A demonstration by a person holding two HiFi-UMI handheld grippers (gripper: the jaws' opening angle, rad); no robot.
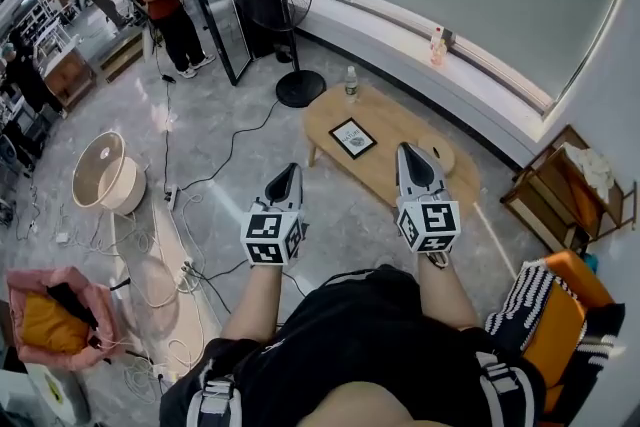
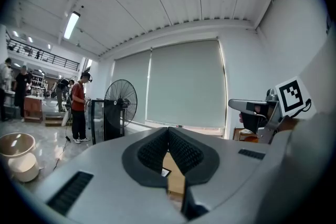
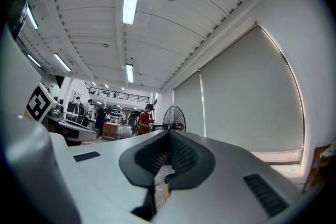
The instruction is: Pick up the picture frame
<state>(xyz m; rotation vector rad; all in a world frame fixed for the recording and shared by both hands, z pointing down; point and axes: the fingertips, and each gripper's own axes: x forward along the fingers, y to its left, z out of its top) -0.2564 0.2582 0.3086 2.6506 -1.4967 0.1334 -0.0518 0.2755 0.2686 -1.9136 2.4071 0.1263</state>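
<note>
Grey, tapered left claw (image 1: 291, 171) and right claw (image 1: 405, 153), smooth plastic shells with slotted vents. Black ribbed pads (image 2: 152, 152) inside. White cube (image 1: 272, 237) with black square markers at the rear of each. Black short-sleeved top (image 1: 370, 335). Grey webbing straps (image 1: 213, 401) with buckles at both sides.

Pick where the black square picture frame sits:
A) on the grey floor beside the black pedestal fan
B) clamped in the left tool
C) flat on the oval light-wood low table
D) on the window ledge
C: in the head view the black square picture frame lies flat on the oval light-wood low table, ahead of both tools.
</note>
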